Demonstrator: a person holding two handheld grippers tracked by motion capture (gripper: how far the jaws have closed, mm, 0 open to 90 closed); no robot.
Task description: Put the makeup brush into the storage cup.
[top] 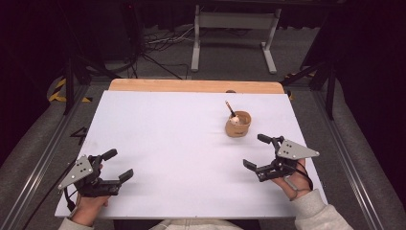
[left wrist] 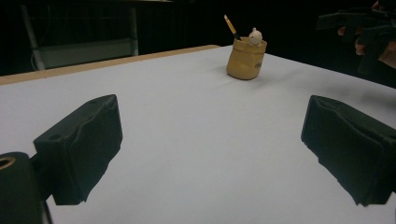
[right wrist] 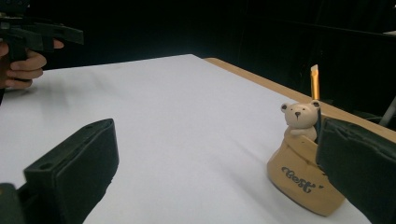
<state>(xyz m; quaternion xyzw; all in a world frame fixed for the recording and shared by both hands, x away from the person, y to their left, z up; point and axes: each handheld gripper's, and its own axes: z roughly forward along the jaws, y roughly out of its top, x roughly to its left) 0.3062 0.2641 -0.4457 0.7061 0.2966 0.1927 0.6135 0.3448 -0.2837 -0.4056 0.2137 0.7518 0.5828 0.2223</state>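
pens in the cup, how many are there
1. A single pen stands tilted in the tan cup, beside the little bear at its rim, toward the table's far right. Anything shorter would be hidden below the rim.

White table (top: pixel 182 143), wide and flat, with a strip of bare wood (top: pixel 191 86) running along its far edge. One thing stands on it: a tan cup (top: pixel 238 125), upright, over on the right half and nearer the far edge than the near one. A little bear figure (right wrist: pixel 300 120) peeks over the cup's rim, and a pencil (top: pixel 230 109) sticks out of it, leaning to the left in the high view. Dark lettering shows on the cup's side in the right gripper view. The cup throws a soft shadow on the white top just beside its base.
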